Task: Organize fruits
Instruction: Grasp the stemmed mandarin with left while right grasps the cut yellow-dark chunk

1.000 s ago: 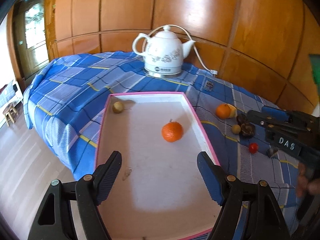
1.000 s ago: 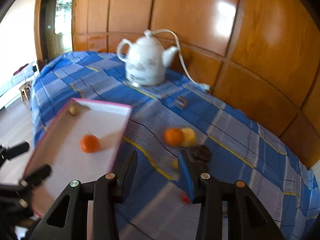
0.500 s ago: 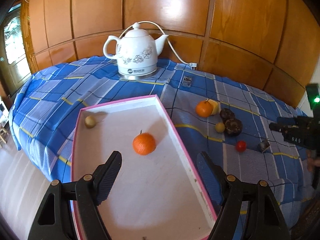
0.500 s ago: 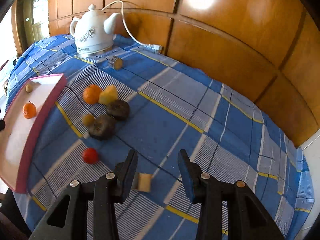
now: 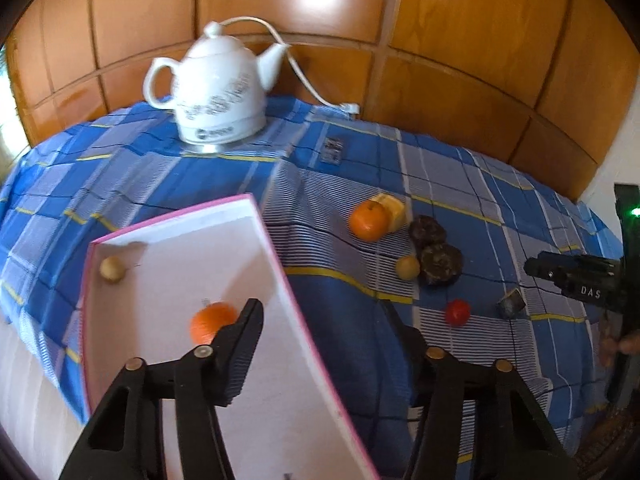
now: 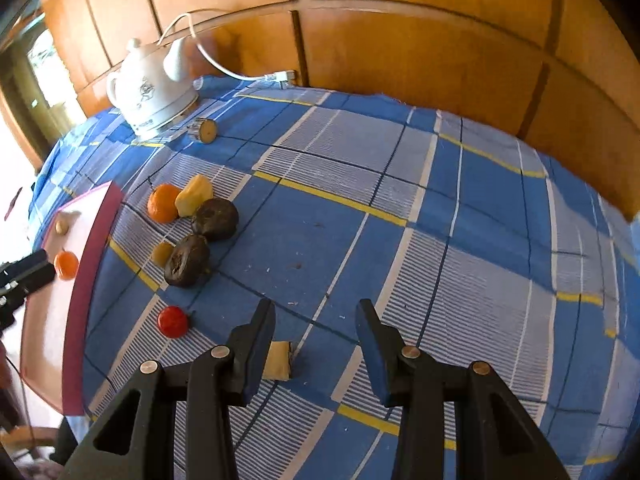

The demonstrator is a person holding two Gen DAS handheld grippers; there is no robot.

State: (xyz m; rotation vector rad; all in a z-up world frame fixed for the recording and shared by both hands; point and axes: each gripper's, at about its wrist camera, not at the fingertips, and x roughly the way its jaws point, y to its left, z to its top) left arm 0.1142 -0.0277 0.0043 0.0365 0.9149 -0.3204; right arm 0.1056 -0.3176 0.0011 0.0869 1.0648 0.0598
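Left tool (image 5: pixel 324 312) hangs over the pink-rimmed tray's (image 5: pixel 276 264) right edge, jaws just been closing but apart, gripping nothing. Right tool (image 6: pixel 316 316) is partly open and empty too, with a cut yellow piece (image 6: pixel 278 362) just beside its left finger. The other fruits (image 6: pixel 188 236) sit loose on the table, left of it.

Glossy wood panelling (image 6: pixel 420 60) catches the light behind a smooth glazed white kettle (image 5: pixel 218 92). A woven checked cloth (image 6: pixel 460 240) (soft, matt) covers the desk. The tray (image 5: pixel 256 216) looks matt white inside, and two dark fruits (image 6: pixel 188 260) look rough and dull.
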